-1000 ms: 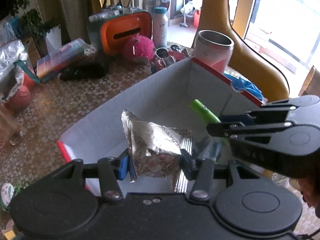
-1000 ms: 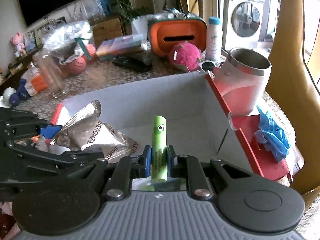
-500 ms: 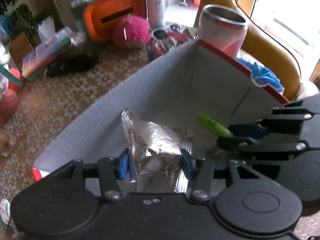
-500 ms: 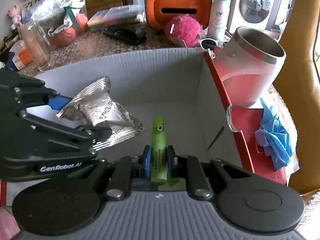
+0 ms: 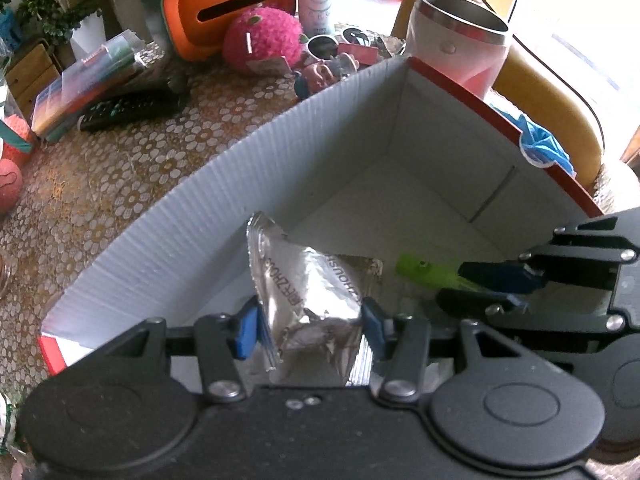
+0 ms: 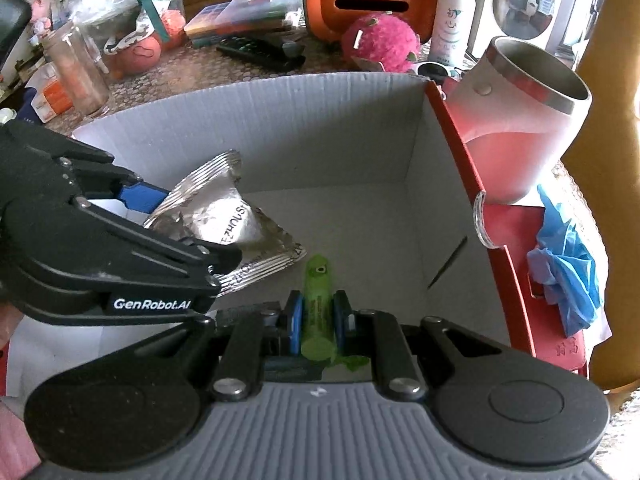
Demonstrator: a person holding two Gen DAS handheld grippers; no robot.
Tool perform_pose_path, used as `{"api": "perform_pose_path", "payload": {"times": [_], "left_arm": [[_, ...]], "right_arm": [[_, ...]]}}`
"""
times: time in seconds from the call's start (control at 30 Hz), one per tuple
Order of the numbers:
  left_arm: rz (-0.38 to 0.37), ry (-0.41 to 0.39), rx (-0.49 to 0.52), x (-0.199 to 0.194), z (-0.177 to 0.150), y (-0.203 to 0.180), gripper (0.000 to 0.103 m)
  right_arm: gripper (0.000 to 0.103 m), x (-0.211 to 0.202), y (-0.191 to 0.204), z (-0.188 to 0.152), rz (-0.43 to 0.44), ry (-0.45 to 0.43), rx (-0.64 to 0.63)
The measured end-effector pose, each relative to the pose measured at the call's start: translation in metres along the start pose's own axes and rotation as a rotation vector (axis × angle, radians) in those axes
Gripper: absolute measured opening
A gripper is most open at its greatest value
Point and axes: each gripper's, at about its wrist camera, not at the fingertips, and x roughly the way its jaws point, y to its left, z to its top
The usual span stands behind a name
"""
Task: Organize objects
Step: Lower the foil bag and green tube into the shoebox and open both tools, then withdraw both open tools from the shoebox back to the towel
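Note:
My left gripper (image 5: 310,330) is shut on a crinkled silver foil packet (image 5: 312,292) and holds it inside the open white cardboard box (image 5: 208,200). The packet also shows in the right wrist view (image 6: 228,224). My right gripper (image 6: 317,320) is shut on a lime-green tube (image 6: 316,300), low inside the same box (image 6: 320,128). The tube shows in the left wrist view (image 5: 430,272), held in the right gripper (image 5: 486,286) at the right. Both grippers sit side by side over the box floor.
A pink and white steel cup (image 6: 524,120) stands right of the box, with blue gloves (image 6: 564,252) on the red flap. Behind the box are a pink plush ball (image 6: 380,42), an orange tissue box (image 6: 370,2), a remote (image 5: 128,106) and a bottle (image 6: 452,20).
Both grippers have moved forward and down into the box with their loads. The box walls now fill more of both views.

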Motion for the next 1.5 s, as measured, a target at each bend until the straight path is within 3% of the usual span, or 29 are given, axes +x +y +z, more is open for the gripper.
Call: {"api": "perform_pose_path", "payload": {"times": [0.2, 0.73, 1.4, 1.5], "left_arm": [[0.028, -0.042, 0.030, -0.012, -0.002, -0.003, 0.063], [-0.020, -0.192, 0.034, -0.082, -0.024, 0.000, 0.064], [-0.017, -0.365, 0.004, -0.173, -0.109, 0.034, 0.064], [-0.008, -0.389, -0.007, -0.184, -0.126, 0.043, 0.071]], "right_arm": [[0.016, -0.008, -0.001, -0.003, 0.000, -0.021, 0.006], [0.016, -0.060, 0.017, -0.017, 0.022, -0.127, 0.025], [0.016, -0.130, 0.100, -0.051, 0.068, -0.276, -0.015], [0.016, -0.138, 0.114, -0.056, 0.082, -0.293, -0.016]]}}
